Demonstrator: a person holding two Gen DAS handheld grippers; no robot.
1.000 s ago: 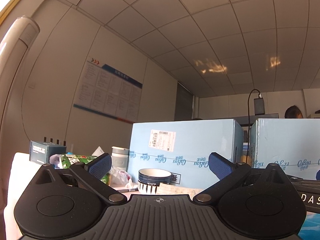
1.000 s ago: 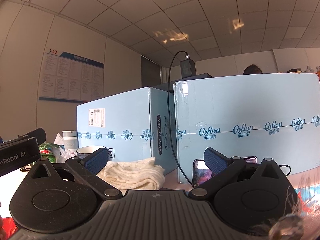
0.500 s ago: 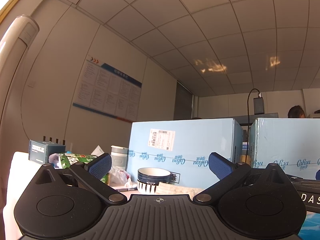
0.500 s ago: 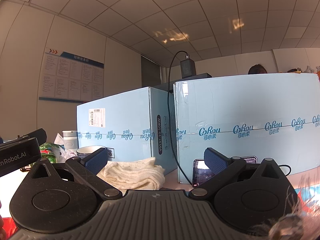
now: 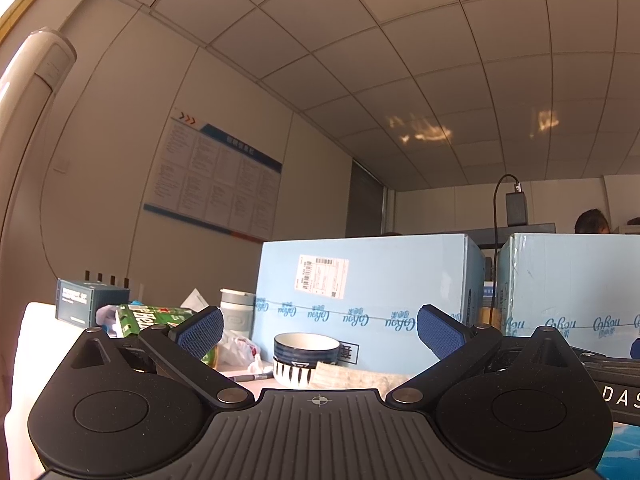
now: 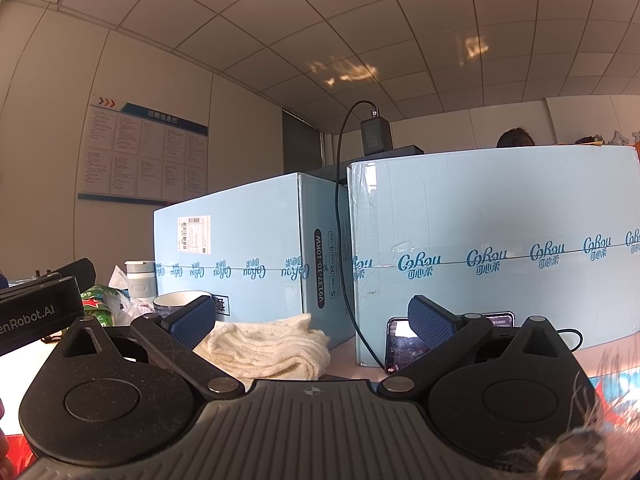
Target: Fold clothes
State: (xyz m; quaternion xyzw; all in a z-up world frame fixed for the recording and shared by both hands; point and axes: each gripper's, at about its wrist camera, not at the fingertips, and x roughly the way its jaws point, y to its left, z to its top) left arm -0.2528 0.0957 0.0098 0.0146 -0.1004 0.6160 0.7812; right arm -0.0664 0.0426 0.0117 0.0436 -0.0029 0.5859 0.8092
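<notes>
A cream knitted garment point(image 6: 266, 346) lies bunched on the table against the pale blue boxes, just beyond my right gripper point(image 6: 312, 320), which is open and empty with its blue pads wide apart. A strip of the same cloth point(image 5: 356, 378) shows low in the left wrist view, ahead of my left gripper point(image 5: 320, 332), which is also open and empty. Both grippers point level over the table. The left gripper's body point(image 6: 40, 308) shows at the left edge of the right wrist view.
Two large pale blue cardboard boxes point(image 6: 248, 240) point(image 6: 492, 248) wall off the back. A blue striped bowl point(image 5: 306, 354), a white cup point(image 5: 237, 314), a green can pack point(image 5: 156, 318) and a plastic bag stand at left. A phone point(image 6: 404, 344) with a cable leans on the right box.
</notes>
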